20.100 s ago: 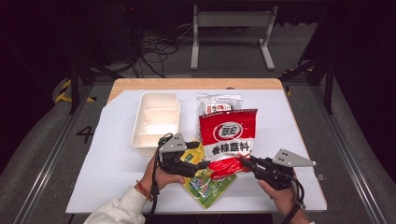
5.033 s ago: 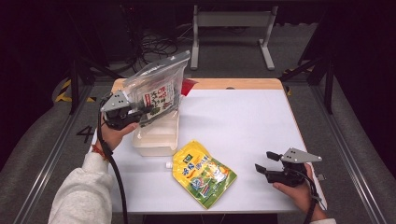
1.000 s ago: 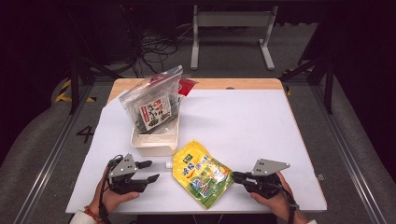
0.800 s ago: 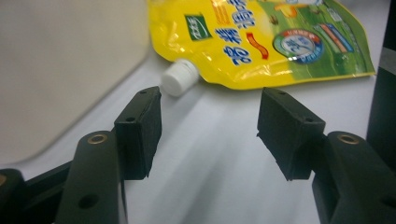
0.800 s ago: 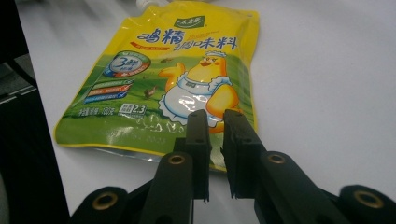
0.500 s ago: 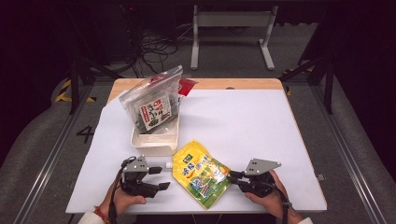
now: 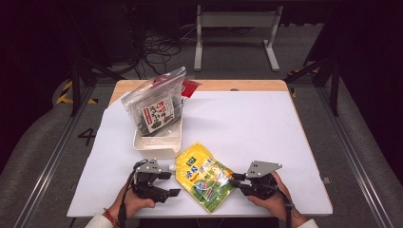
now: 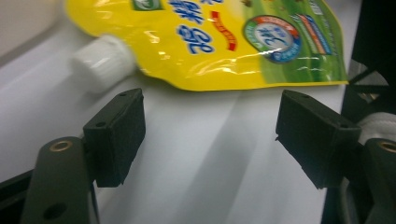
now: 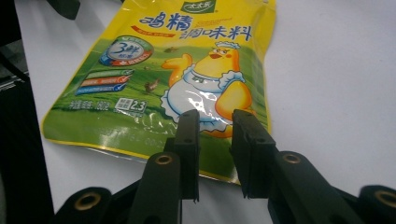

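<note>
A shallow, cream-white rectangular plastic tray (image 7: 157, 142) sat on a white table top (image 7: 247, 123), toward the left side. A clear zip-top plastic bag (image 7: 157, 102) holding a dark packet with a white and red label stood inside the tray, leaning upright against its far end. A red packet (image 7: 191, 87) peeked out just behind the tray, partly hidden by the bag. A strip of bare light wooden board (image 7: 237, 85) ran along the table's edge beyond the tray. Farther behind the tray, on the dark floor, stood a grey metal frame (image 7: 235, 28) and tangled black cables (image 7: 159, 45).

yellow-green pouch (image 7: 205, 175), white cap (image 8: 100, 60), black grippers.
</note>
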Demonstrator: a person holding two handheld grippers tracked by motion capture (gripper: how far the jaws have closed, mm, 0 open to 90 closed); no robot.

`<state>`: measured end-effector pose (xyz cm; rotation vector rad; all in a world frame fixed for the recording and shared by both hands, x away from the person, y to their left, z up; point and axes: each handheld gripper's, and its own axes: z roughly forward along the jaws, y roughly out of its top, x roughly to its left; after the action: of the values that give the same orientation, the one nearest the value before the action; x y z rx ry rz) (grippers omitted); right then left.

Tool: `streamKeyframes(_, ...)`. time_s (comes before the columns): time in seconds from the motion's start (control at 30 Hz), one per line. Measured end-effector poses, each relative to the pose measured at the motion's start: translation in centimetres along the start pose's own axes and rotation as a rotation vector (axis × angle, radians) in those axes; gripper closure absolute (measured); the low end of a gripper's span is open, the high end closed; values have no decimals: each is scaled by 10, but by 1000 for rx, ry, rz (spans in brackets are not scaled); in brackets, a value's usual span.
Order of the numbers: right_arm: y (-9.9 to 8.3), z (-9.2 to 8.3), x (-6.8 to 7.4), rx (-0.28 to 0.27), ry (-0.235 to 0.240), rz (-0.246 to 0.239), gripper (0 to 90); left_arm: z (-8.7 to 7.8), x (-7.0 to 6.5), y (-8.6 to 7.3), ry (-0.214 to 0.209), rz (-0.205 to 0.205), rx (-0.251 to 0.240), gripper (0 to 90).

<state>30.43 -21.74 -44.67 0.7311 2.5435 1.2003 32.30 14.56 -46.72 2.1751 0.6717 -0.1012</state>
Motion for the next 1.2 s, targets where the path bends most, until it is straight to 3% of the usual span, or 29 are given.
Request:
streamKeyframes(0.1,-2,4,-3,3,21,23,739,4,-1,4,-13,0,6,222)
streamKeyframes(0.23,-5,5,-7,-7,43,57,741,6,4,6,-80,-39,-3,212)
streamKeyframes(0.3,-5,6,-6,0,38,48,741,10,1,9,-77,-6,3,231)
streamKeyframes(0.37,-4,6,-5,6,33,37,741,13,-2,11,-75,0,3,207)
streamKeyframes(0.43,-4,7,-4,22,24,15,742,20,-7,15,-43,30,-4,190)
streamKeyframes(0.57,-3,7,1,50,-4,-40,736,29,-7,22,-41,3,-29,177)
streamKeyframes(0.67,-3,7,1,47,-2,-38,721,34,-7,25,-49,-32,-46,179)
streamKeyframes(0.73,-2,6,3,48,-12,-49,720,37,-8,28,-20,-16,-42,210)
streamKeyframes(0.8,-2,7,5,47,-23,-63,722,39,-9,31,-28,-10,-38,198)
streamKeyframes(0.9,-1,6,6,45,-18,-65,718,41,-8,32,-45,-4,-37,210)
streamKeyframes(1.1,0,-1,0,-2,-54,-19,684,40,-7,31,-54,-1,-40,223)
streamKeyframes(1.2,-4,2,-3,11,-52,-1,682,40,-7,32,-53,8,-37,224)
